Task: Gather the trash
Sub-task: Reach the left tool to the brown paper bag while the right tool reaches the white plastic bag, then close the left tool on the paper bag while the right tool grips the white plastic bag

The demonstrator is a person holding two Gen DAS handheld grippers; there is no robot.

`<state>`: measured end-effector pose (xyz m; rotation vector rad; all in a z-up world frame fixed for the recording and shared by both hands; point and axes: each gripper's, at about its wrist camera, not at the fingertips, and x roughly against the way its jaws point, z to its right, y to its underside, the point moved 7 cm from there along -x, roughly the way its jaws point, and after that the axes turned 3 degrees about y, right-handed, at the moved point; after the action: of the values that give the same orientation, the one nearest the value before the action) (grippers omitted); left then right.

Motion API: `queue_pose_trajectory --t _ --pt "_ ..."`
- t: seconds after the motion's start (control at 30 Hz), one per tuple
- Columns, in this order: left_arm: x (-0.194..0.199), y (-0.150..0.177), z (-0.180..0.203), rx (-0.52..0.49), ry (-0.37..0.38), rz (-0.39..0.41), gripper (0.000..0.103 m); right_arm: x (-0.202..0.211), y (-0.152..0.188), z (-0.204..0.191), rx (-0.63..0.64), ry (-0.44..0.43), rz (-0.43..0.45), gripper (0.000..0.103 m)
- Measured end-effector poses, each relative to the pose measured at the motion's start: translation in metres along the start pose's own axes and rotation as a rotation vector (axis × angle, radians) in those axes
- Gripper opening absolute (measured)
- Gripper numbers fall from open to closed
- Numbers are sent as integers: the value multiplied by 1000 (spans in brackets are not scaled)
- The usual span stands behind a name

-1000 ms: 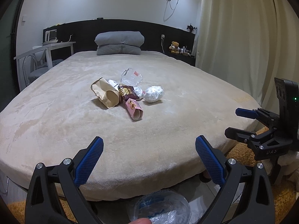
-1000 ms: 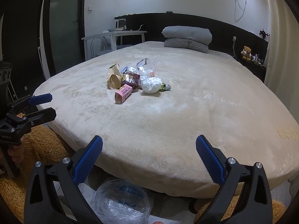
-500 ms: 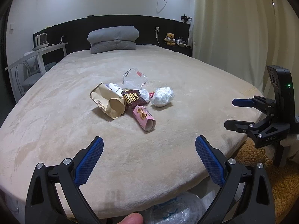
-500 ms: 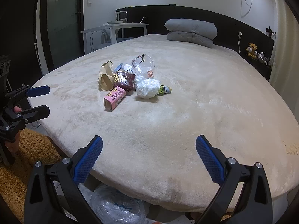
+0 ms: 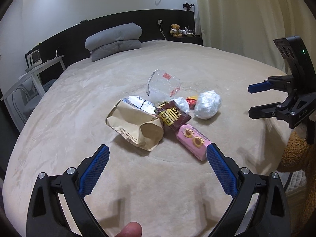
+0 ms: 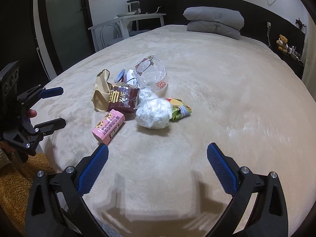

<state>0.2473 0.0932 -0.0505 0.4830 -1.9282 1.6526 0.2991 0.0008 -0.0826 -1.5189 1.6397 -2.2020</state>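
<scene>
A pile of trash lies on the beige bed [image 5: 79, 102]: a crumpled brown paper bag [image 5: 136, 126], a dark brown snack wrapper [image 5: 173, 118], a pink carton [image 5: 194, 141], a white wad in clear plastic [image 5: 207, 104] and a clear plastic cup [image 5: 164, 86]. My left gripper [image 5: 158, 154] is open and empty, just short of the paper bag and carton. My right gripper [image 6: 158, 154] is open and empty, near the white wad [image 6: 154, 114] and pink carton [image 6: 108, 126]. Each gripper shows in the other's view: the right one [image 5: 254, 100], the left one [image 6: 57, 106].
Grey folded pillows [image 5: 116, 39] lie at the black headboard. A white desk and chair [image 6: 126, 25] stand left of the bed. A curtain [image 5: 246, 19] hangs on the right, with a teddy bear [image 5: 175, 30] on a shelf. An orange-brown rug [image 6: 17, 187] lies on the floor.
Both grippers have moved forward and up over the bed toward the trash pile, which now looks much larger. The plastic bag below the bed edge has dropped out of view.
</scene>
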Motion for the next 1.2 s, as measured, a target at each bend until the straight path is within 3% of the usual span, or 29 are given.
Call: queue_pose_trajectory --t 0.23,0.37,0.53,0.77,0.87,0.93,1.03,1.1,1.2 --pt "-28 -13 -23 -125 -7 35 97 -34 -19 2 39 -35 -30 99" --pt "-43 -18 -29 -173 42 46 97 -50 -26 1 66 -61 -38 99" --pt "-64 -23 -38 -232 45 35 97 -62 -32 4 65 -89 -41 99" --pt "-87 -25 -42 -265 109 -19 96 -71 -36 -1 119 -112 -31 99" --pt "-88 -22 -43 -246 148 -36 96 -74 -36 -4 133 -122 -35 88" --pt "-89 -21 -44 -238 151 -42 95 -75 -37 -4 141 -104 -31 72" --pt "-87 -19 -44 -237 138 -45 86 -73 -38 -2 143 -95 -31 61" --pt "-85 -18 -44 -248 121 -47 76 -70 -38 -3 150 -85 -23 54" --pt "-80 -18 -46 -227 115 -44 76 -65 -37 -2 151 -68 -19 53"
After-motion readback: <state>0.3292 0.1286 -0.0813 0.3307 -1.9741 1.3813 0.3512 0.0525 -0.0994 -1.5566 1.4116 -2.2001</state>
